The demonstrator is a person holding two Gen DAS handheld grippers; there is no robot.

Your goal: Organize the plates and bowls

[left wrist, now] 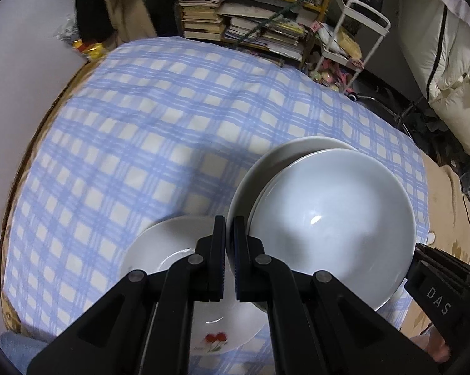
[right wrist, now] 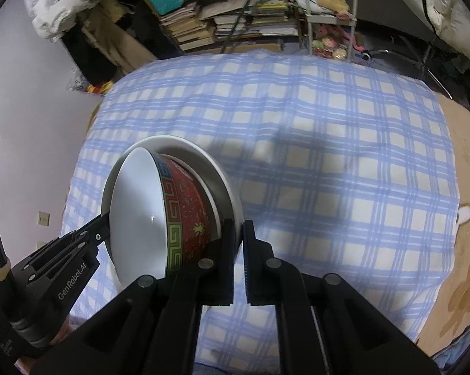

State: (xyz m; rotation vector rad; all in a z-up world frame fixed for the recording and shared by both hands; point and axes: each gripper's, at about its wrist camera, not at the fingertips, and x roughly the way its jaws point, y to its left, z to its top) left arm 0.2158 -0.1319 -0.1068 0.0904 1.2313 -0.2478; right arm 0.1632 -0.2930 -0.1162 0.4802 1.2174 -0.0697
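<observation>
A red-patterned bowl [right wrist: 185,212], white inside and ringed with a green-and-blue key-fret band, sits tipped in a larger white plate [right wrist: 203,162] over a blue-checked cloth [right wrist: 328,156], with a tong on either side of the pair. The right gripper [right wrist: 239,228] has its jaws drawn nearly together on the plate's near rim. Opposite it, the left gripper [left wrist: 230,228] is likewise pressed onto the rim at the stack's left edge (the pictures do not settle whether the plate rests on the cloth or hangs just above it). A second plate with a cherry motif [left wrist: 172,243] lies flat on the cloth directly under the left tool, just left of the held stack and partly beneath it. If the crockery is to be gathered into one pile, the stack probably has to travel leftward, toward the left hand, which is the nearer of the two. Legible writing: "DAS" on the right tool's body as seen from the left wrist, and "GenRobot.AI" on the left tool as seen from the right. Stacked books [left wrist: 235,22] and a white cart [left wrist: 350,37] crowd the background.
</observation>
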